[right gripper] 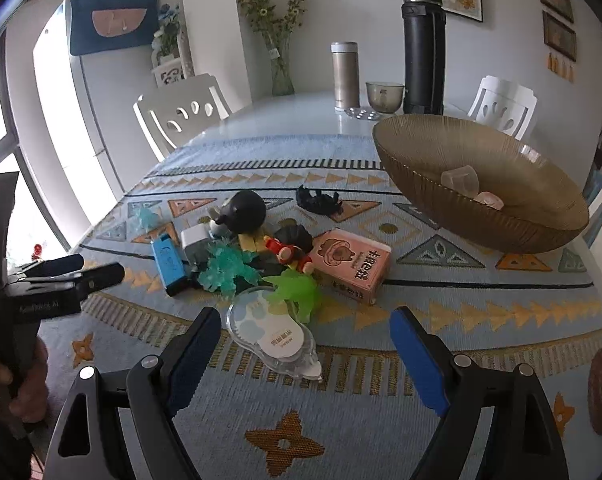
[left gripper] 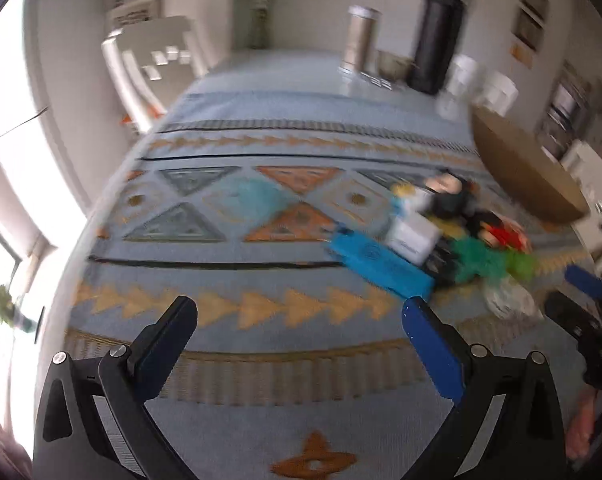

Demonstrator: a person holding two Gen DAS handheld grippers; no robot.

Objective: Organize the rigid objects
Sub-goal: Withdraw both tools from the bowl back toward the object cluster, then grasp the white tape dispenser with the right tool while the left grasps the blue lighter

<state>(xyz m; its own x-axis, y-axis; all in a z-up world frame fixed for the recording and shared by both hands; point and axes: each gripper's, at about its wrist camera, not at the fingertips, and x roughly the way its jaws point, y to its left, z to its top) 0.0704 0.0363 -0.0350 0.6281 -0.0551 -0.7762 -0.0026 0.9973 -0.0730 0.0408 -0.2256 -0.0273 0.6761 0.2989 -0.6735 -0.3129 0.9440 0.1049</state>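
Observation:
A pile of small objects lies on the patterned cloth: a clear correction-tape dispenser (right gripper: pixel 275 338), a pink carton (right gripper: pixel 351 266), a blue lighter-shaped case (right gripper: pixel 169 264), teal (right gripper: pixel 225 266) and green (right gripper: pixel 297 290) plastic toys, a red figure (right gripper: pixel 287 254), a black round toy (right gripper: pixel 247 212). A brown glass bowl (right gripper: pixel 481 196) stands at the right with small pieces inside. My right gripper (right gripper: pixel 305 320) is open, its jaws either side of the dispenser. My left gripper (left gripper: pixel 299 312) is open and empty over bare cloth, left of the blurred pile (left gripper: pixel 433 240); it also shows in the right wrist view (right gripper: pixel 81 268).
At the table's far end stand a black thermos (right gripper: pixel 423 48), a steel flask (right gripper: pixel 345 74) and a small glass bowl (right gripper: pixel 384 96). White chairs (right gripper: pixel 181 114) stand around the table. A black toy animal (right gripper: pixel 319 200) lies apart from the pile. The left wrist view is motion-blurred.

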